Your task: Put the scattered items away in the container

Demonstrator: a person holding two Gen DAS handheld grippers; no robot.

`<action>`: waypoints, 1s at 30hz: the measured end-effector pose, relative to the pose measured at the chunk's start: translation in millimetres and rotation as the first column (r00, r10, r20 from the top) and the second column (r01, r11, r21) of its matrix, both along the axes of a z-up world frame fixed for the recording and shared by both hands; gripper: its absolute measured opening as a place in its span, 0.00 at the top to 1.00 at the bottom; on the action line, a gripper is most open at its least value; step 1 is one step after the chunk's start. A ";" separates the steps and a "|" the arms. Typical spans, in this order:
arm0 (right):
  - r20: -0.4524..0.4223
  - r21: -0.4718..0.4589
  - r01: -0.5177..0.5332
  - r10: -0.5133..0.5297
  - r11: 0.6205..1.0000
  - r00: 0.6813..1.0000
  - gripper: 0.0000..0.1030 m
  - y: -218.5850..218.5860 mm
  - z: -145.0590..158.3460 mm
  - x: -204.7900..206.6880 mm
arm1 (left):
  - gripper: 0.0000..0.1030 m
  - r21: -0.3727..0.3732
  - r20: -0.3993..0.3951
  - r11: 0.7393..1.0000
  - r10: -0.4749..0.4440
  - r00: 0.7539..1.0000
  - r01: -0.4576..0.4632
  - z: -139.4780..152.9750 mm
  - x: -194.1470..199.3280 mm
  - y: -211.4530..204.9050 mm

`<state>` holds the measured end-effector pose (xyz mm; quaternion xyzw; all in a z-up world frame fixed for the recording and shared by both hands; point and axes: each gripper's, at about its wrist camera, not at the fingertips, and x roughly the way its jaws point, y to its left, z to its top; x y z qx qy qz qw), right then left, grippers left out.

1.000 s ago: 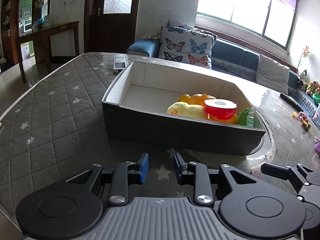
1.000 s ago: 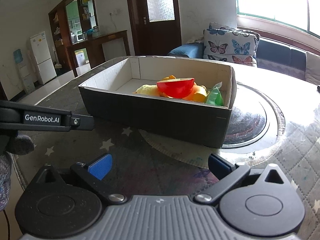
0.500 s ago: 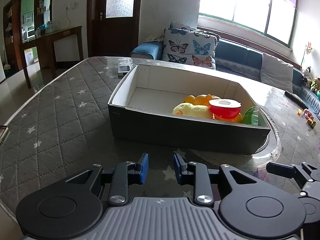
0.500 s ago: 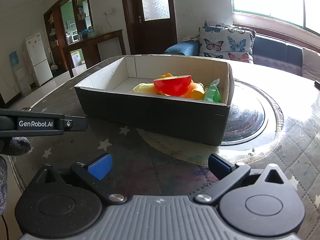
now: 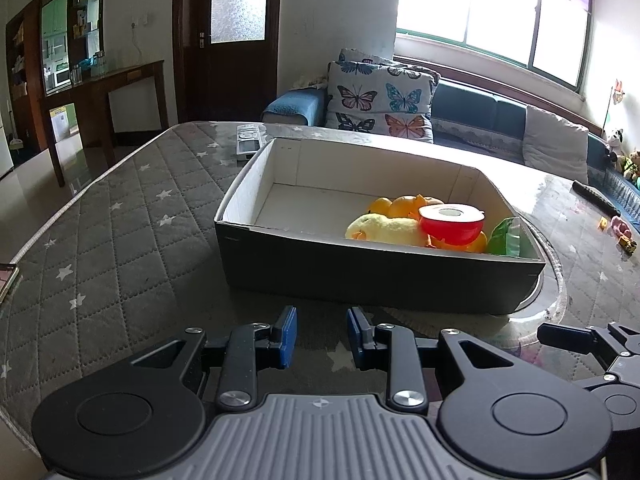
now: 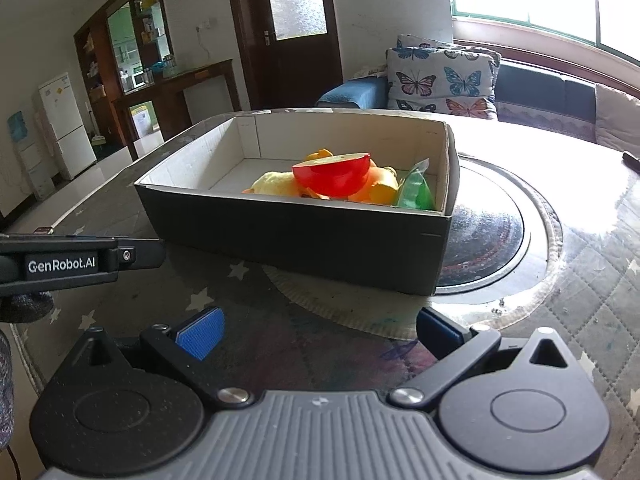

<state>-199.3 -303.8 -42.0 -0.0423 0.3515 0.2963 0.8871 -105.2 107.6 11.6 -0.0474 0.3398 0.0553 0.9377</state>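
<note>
Nearest the lens, the left claw point(image 5: 322, 332) hung with its blue pads a narrow gap apart, gripping nothing; the right claw point(image 6: 316, 330) stood spread wide, equally bare. Both hovered just short of the cardboard box point(image 5: 360, 276) on the quilted desk point(image 5: 120, 240). Inside its right end lay the plush duck point(image 5: 384, 230), a red bowl point(image 5: 452, 226) atop orange toys, and a green packet point(image 5: 506, 238).

The tidying looked nearly done; a good finish would be scanning for stragglers before withdrawing. Small toys point(image 5: 622, 234) lay far right, too tiny to identify. The box's near wall hid whatever lay on its floor behind it.
</note>
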 end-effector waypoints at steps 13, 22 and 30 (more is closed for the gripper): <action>-0.017 -0.023 0.027 -0.027 0.999 0.999 0.00 3.5 -1.6 6.1 | 0.71 0.022 0.002 1.000 -0.006 1.000 0.006 -0.1 7.1 -3.1; -0.032 -0.023 0.029 -0.030 0.999 0.999 0.00 5.4 -1.6 9.4 | 0.71 0.038 0.000 0.999 -0.011 1.000 0.011 -1.3 11.8 -6.0; -0.044 -0.031 0.035 -0.037 0.999 0.998 0.00 7.6 -2.7 13.9 | 0.71 0.050 -0.005 0.998 -0.023 1.000 0.023 -3.2 16.4 -8.1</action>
